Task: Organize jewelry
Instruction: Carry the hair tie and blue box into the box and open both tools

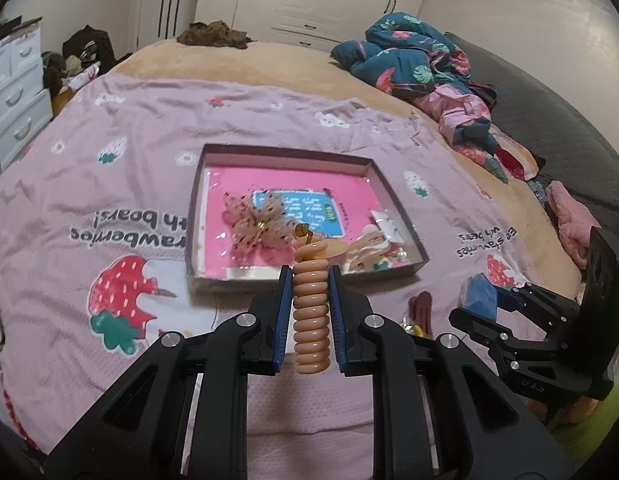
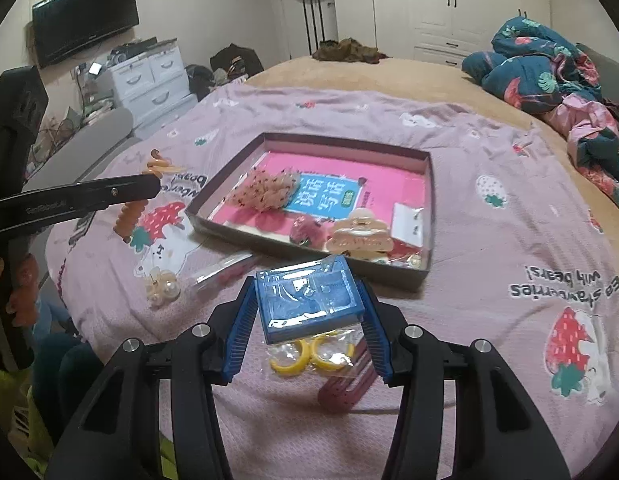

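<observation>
Peach-coloured coil hair tie [image 1: 310,316] sits pinched lengthwise between the nearly closed left tongs [image 1: 309,280], held clear of the bed so it can travel to the shallow box [image 1: 393,196] just ahead. The right tongs [image 2: 309,300], about half open, clamp a blue card in a clear packet [image 2: 309,304] by its edges, probably to keep the plastic flat. Below them a packet of yellow hoops [image 2: 309,354] and a pearl piece [image 2: 163,286] lie on the strawberry bedspread [image 2: 489,240], not yet sorted. Inside the box a lace bow [image 1: 255,220] and a cream claw clip [image 2: 359,234] already rest.
</observation>
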